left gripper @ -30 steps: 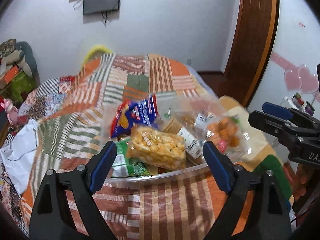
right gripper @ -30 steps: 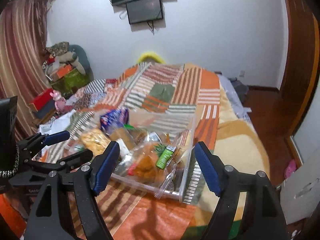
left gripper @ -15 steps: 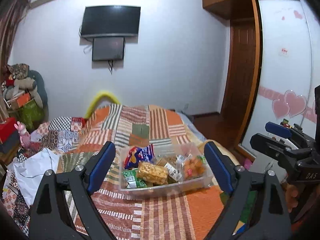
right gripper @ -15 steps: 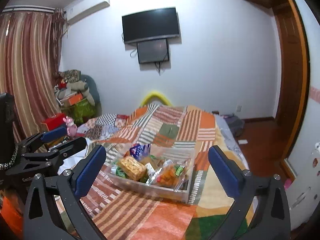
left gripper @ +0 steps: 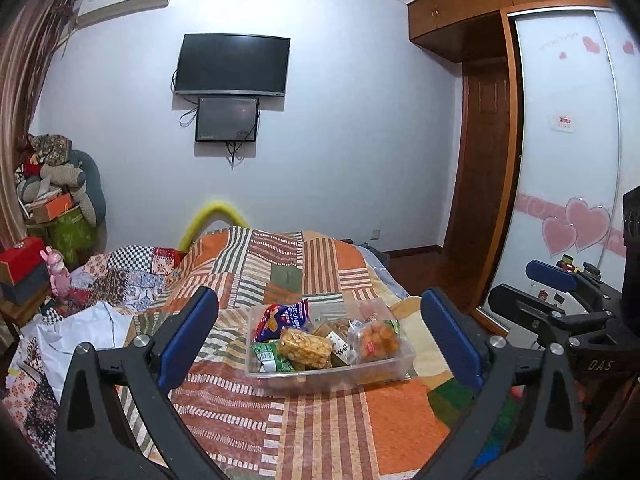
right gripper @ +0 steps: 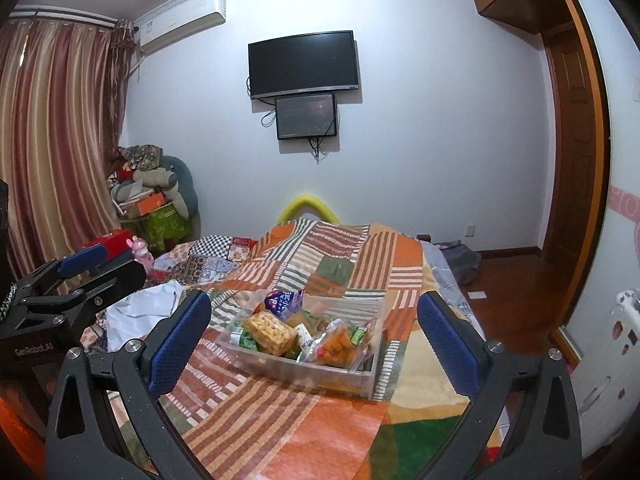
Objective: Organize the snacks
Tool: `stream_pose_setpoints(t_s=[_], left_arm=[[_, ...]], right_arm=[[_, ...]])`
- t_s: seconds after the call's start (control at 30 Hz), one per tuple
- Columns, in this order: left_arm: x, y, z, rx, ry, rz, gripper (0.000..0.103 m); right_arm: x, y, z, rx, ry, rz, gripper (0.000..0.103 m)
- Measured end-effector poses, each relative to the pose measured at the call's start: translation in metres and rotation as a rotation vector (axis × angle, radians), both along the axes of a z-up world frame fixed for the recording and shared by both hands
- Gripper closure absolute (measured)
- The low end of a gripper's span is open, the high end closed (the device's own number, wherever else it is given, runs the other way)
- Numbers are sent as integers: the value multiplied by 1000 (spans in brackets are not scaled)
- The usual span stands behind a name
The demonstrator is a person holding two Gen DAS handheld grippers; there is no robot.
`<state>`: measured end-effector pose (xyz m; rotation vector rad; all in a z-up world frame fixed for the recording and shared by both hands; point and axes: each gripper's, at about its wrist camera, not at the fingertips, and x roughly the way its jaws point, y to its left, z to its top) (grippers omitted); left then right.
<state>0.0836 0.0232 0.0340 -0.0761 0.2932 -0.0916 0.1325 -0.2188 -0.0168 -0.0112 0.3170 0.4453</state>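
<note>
Both tongs, left (left gripper: 320, 334) and right (right gripper: 314, 328), have pulled back, wide and empty; snack bin (left gripper: 394, 364) lies well ahead.

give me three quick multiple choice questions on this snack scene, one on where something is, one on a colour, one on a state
1. Where is the clear bin of snacks?
A on the patchwork bedspread
B on the floor
C on a shelf

2. What colour are the fingertip pads of the left gripper?
A red
B blue
C yellow

3. What state is the right gripper in?
A shut on a bag
B shut, holding nothing
C open, holding nothing

Answers: 1 A, the bin rests on the bedspread; 2 B, both pads are blue; 3 C, its jaws stand wide apart, short of the bin.
</note>
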Motion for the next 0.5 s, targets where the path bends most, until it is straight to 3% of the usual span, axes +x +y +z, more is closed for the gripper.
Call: stream_pose_setpoints(t_s=[0.5], left_arm=[[0,0,-3,5,6,4,0]], right_arm=[[-3,-5,-4,34,16,4,0]])
